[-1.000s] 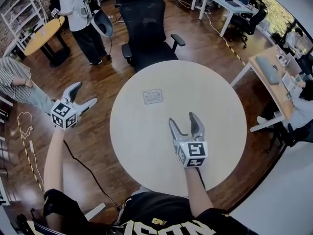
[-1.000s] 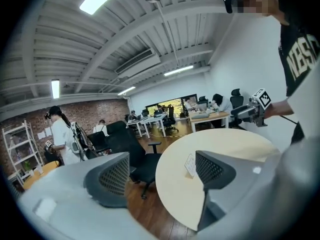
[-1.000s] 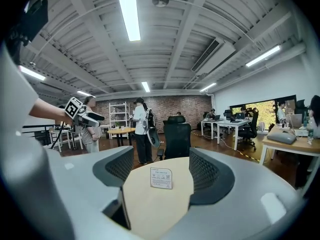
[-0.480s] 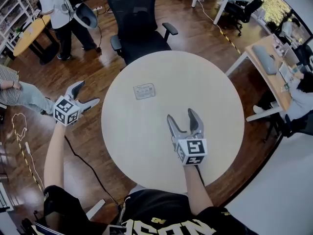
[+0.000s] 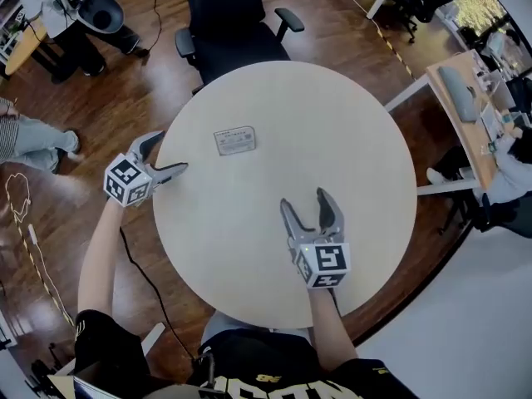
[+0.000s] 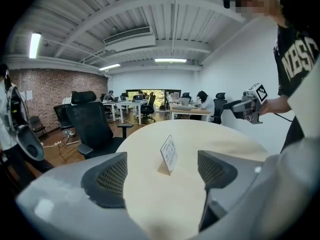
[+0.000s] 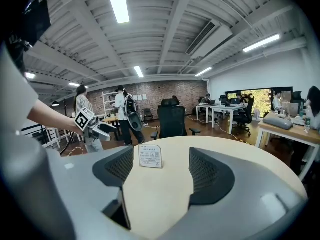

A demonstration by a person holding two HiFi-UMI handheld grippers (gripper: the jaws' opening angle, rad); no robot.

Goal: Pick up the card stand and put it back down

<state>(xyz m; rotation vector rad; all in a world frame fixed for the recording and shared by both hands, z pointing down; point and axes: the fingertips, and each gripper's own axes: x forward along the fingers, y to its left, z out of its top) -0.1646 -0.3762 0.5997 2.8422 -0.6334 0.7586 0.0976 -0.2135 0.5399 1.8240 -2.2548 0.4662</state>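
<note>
On the left part of the round table (image 5: 332, 140), the card stand (image 5: 234, 140) stands upright and untouched; its print is too small to read. The left gripper (image 5: 170, 150) is at the table's left edge, near the stand, jaws wide apart and empty. The right gripper (image 5: 305, 199) appears to hover over the table's near part, well apart from the stand, jaws apart and empty. A black office chair (image 5: 229, 23) stands beyond the table.

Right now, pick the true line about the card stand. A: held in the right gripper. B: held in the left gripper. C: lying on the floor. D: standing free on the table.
D: the card stand stands upright on the table, clear of the open left gripper and open right gripper.
</note>
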